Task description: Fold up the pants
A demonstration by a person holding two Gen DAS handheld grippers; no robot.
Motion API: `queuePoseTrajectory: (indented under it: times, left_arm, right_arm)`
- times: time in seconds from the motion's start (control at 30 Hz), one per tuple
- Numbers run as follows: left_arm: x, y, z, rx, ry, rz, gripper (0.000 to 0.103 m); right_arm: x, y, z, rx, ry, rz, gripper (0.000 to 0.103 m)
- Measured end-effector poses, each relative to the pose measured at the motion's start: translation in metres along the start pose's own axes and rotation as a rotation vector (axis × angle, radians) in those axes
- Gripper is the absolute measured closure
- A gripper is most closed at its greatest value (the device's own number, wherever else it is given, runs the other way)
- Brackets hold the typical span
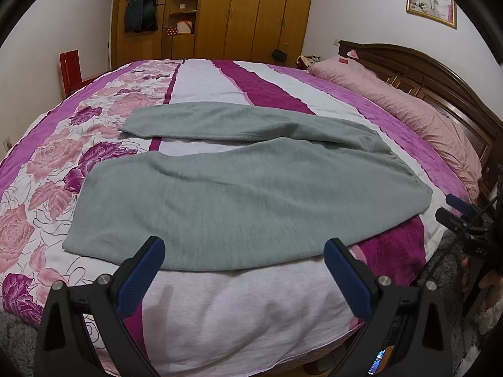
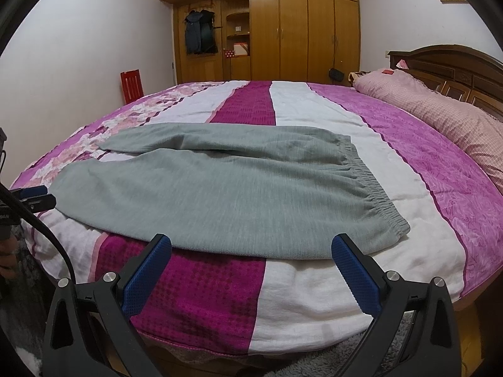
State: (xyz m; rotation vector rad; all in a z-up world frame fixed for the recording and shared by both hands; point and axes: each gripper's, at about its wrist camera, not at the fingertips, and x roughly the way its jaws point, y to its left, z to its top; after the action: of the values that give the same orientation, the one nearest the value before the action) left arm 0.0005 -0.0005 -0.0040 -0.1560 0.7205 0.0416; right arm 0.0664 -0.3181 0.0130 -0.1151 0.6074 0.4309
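Grey pants [image 1: 239,194] lie spread flat on the bed, legs pointing left, elastic waistband [image 2: 374,188] at the right. The two legs are parted in a narrow V. My left gripper [image 1: 245,251] is open and empty, hovering at the near edge of the lower leg. My right gripper [image 2: 251,246] is open and empty, at the near edge of the pants close to the waistband. The right gripper also shows at the right edge of the left wrist view [image 1: 462,213]. The left gripper shows at the left edge of the right wrist view [image 2: 34,198].
The bed has a purple, white and floral quilt [image 2: 314,110]. A pink pillow [image 1: 408,113] lies along the dark wooden headboard [image 2: 446,62] at the right. A wooden wardrobe [image 2: 298,31] stands behind, a red chair [image 2: 130,84] at the far left. Grey rug below the bed's near edge.
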Motion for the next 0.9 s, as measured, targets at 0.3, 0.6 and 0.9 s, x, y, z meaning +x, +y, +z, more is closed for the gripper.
queuePoseTrajectory:
  times: [0.3, 0.6, 0.9]
  left_arm:
    - [0.0, 0.0, -0.0001, 0.002, 0.0, -0.004, 0.0]
    - [0.0003, -0.0013, -0.0008, 0.01, 0.004, -0.007, 0.0]
    - [0.0009, -0.0041, 0.0, 0.011, 0.0, 0.004, 0.0]
  right_arm:
    - [0.0004, 0.0014, -0.0005, -0.006, 0.003, 0.0, 0.002]
    - [0.0007, 0.0022, -0.001, -0.011, 0.008, 0.0, 0.002]
    - [0.0025, 0.0042, -0.0009, -0.018, 0.014, 0.0, 0.002]
